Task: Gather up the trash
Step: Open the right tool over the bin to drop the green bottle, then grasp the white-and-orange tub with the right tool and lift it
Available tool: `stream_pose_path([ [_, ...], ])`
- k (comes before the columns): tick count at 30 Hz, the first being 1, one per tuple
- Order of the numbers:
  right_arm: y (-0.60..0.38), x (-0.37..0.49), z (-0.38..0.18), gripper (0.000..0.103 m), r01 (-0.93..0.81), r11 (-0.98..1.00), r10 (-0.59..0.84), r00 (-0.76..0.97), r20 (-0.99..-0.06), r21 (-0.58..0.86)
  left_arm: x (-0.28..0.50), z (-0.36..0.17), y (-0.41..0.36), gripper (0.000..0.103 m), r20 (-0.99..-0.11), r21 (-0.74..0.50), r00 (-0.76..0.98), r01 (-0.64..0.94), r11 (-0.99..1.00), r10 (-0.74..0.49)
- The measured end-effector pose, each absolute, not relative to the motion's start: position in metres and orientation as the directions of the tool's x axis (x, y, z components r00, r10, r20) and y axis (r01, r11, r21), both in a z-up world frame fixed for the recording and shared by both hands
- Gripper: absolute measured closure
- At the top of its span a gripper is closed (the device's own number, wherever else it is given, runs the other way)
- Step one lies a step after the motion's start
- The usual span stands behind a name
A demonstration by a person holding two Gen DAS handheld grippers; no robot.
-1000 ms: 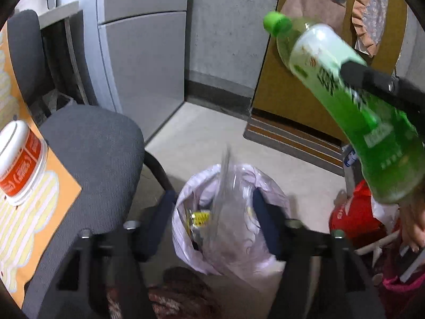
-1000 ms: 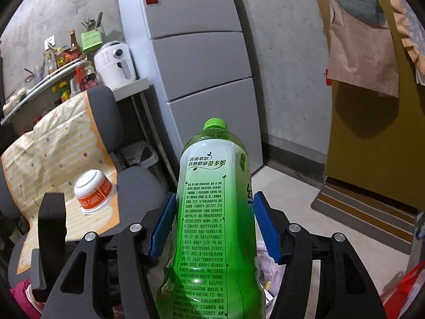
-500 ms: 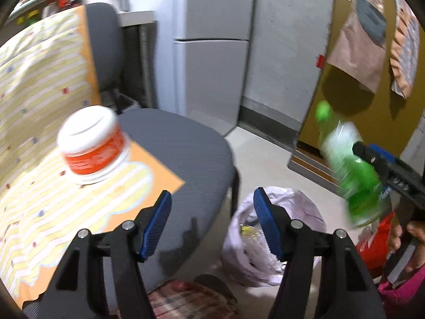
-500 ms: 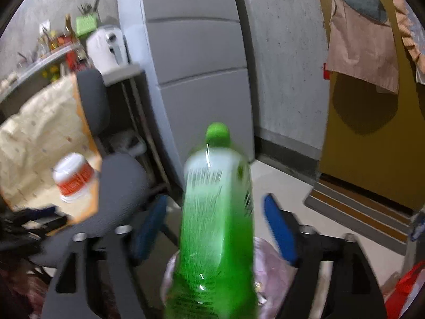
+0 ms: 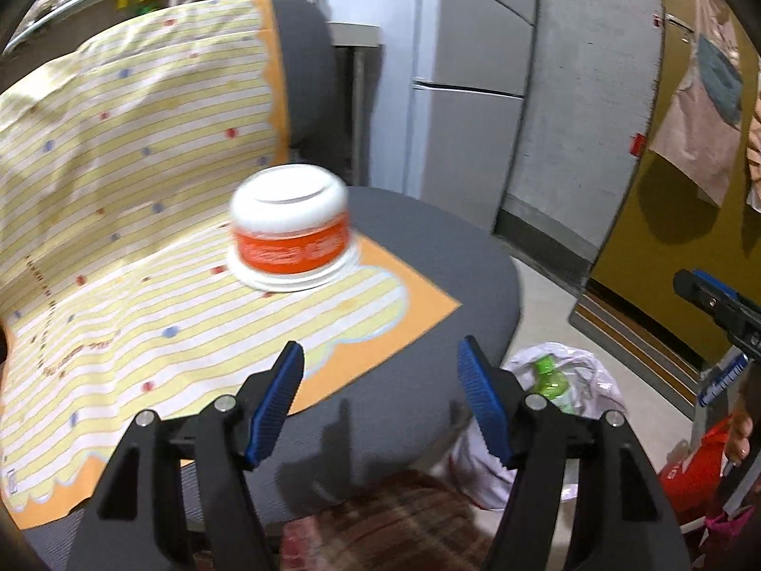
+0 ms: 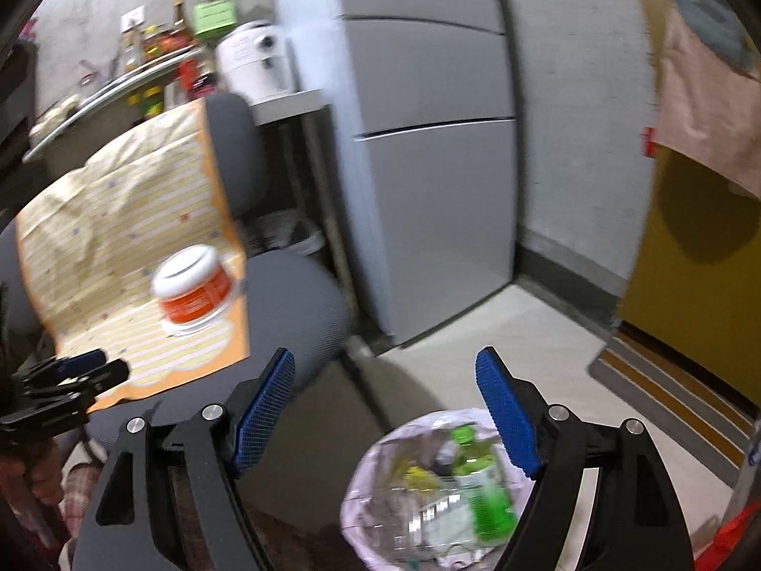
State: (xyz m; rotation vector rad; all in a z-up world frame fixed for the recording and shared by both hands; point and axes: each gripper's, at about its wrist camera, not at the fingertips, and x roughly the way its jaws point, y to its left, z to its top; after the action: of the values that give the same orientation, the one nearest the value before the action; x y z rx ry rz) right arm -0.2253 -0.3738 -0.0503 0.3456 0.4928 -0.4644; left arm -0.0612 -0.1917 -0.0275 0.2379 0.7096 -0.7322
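Bottle (image 6: pixel 480 485) dropped into bag (image 6: pixel 380 499); R gripper (image 6: pixel 395 418) just spread (empty), L gripper (image 5: pixel 380 399) spread too.

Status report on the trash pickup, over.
Both grippers open, empty: left gripper, right gripper, its jaws just opened. Green bottle in trash bag. Orange cup on chair, path clear.
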Motion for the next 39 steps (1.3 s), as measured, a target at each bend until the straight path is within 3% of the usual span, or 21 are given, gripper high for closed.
stream_pose_path([
  [19, -0.299, -0.02, -0.025, 0.026, 0.229, 0.964, -0.122, 0.829, -0.545, 0.132, 0.031, -0.012, -0.072, 0.037, -0.652, -0.013, 0.707, 0.351, 0.936, -0.274],
  [24, -0.298, 0.033, -0.033, 0.03, 0.241, 0.962, -0.129, 0.814, -0.567, 0.127, 0.052, -0.016, -0.065, 0.037, -0.665, 0.007, 0.71, 0.316, 0.949, -0.232],
  [26, -0.302, 0.052, -0.038, 0.039, 0.265, 0.956, -0.145, 0.798, -0.585, 0.124, 0.059, -0.018, -0.063, 0.037, -0.672, 0.003, 0.704, 0.311, 0.95, -0.229],
  [28, -0.308, 0.063, -0.04, 0.046, 0.28, 0.951, -0.147, 0.788, -0.598, 0.135, 0.065, -0.021, -0.064, 0.037, -0.677, 0.008, 0.701, 0.309, 0.951, -0.222],
  [32, -0.312, 0.076, -0.047, 0.051, 0.285, 0.948, -0.134, 0.767, -0.627, 0.146, 0.071, -0.028, -0.066, 0.037, -0.69, 0.001, 0.688, 0.313, 0.95, -0.226],
  [39, -0.307, 0.04, -0.052, 0.052, 0.275, 0.945, -0.112, 0.782, -0.613, 0.178, 0.063, -0.03, -0.07, 0.037, -0.689, -0.001, 0.683, 0.331, 0.944, -0.24],
])
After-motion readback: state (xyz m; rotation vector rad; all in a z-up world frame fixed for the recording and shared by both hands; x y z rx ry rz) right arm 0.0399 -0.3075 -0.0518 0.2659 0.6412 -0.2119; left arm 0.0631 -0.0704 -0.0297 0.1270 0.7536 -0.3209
